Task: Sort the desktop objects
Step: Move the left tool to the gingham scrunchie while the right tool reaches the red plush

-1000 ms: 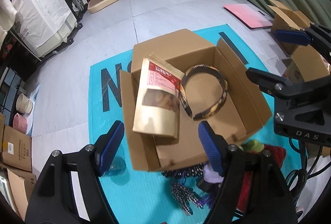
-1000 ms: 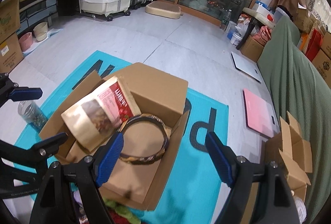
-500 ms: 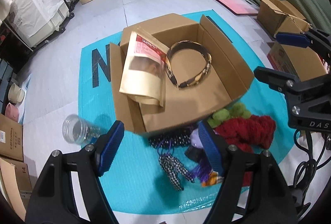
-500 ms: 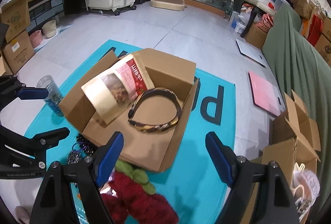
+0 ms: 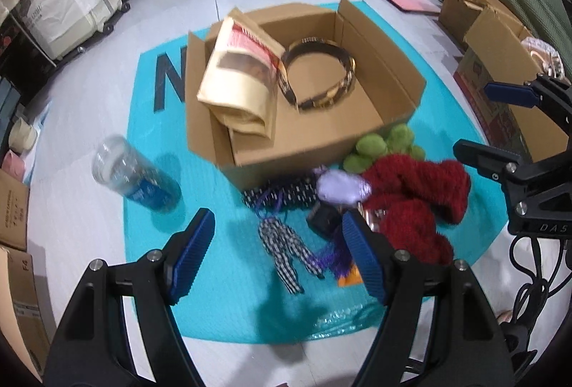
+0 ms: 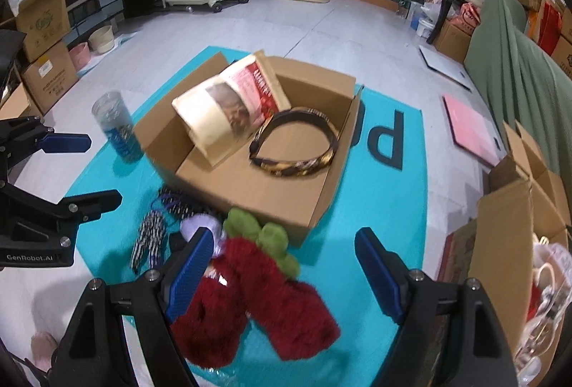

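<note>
2 grippers hang above a teal mat, both with fingers spread wide and nothing between them. The left gripper fills the lower middle of its view, poised over a checked ribbon bow and a dark spotted pouch. The right gripper sits at the bottom of its view, above a red fuzzy plush with green tufts.

At frame center in both views stands an open cardboard box, flaps out, likely so things can be dropped in from above. 2 items already lie inside: a snack pouch propped against the left wall, and a tortoiseshell headband flat on the floor, touching the pouch's edge.

Unsorted things crowd just in front of the box: the plush, a lilac soft piece, the pouch, the bow, and a small dark object too blurred to name. A clear jar with a blue label stands alone at the left of the mat, well apart from the pile.

Judging by the open jaws over the heap, the next pick looks near; the tangled ribbon could drag neighbors along.
</note>
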Motion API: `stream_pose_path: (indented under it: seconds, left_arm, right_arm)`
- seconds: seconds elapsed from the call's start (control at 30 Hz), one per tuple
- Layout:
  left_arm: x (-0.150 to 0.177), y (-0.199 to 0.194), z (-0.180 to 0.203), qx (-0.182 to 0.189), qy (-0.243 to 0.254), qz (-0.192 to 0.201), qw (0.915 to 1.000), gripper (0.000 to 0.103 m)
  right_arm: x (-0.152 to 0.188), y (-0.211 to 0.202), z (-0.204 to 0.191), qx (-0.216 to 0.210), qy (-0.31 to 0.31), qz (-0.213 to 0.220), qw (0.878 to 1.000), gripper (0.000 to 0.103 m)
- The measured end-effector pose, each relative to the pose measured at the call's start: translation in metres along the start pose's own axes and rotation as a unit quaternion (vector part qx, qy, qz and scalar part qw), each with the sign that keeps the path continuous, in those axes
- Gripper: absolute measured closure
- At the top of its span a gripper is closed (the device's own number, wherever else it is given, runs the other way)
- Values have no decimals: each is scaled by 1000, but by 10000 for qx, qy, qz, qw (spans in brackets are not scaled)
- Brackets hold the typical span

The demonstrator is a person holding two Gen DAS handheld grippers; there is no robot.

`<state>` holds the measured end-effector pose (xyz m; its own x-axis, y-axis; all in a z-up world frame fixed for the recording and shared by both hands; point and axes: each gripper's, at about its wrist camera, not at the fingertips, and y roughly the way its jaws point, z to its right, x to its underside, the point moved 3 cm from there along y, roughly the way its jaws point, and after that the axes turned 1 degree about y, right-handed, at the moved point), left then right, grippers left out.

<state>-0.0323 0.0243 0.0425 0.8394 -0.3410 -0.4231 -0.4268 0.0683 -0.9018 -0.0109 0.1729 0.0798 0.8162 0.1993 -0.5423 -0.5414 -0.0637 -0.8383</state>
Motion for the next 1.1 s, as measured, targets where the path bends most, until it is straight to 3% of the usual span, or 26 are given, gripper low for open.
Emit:
stream_pose_path:
  seconds: [0.5, 1.1]
  left_arm:
    - [39, 46, 1, 248, -393, -440, 9979, 30]
    - [47, 121, -18, 213, -1086, -982, 9890, 30]
  right_arm:
    - [58, 33, 1, -278, 31, -512, 9983, 21]
    - [71, 95, 11, -200, -274, -1072, 9937, 21]
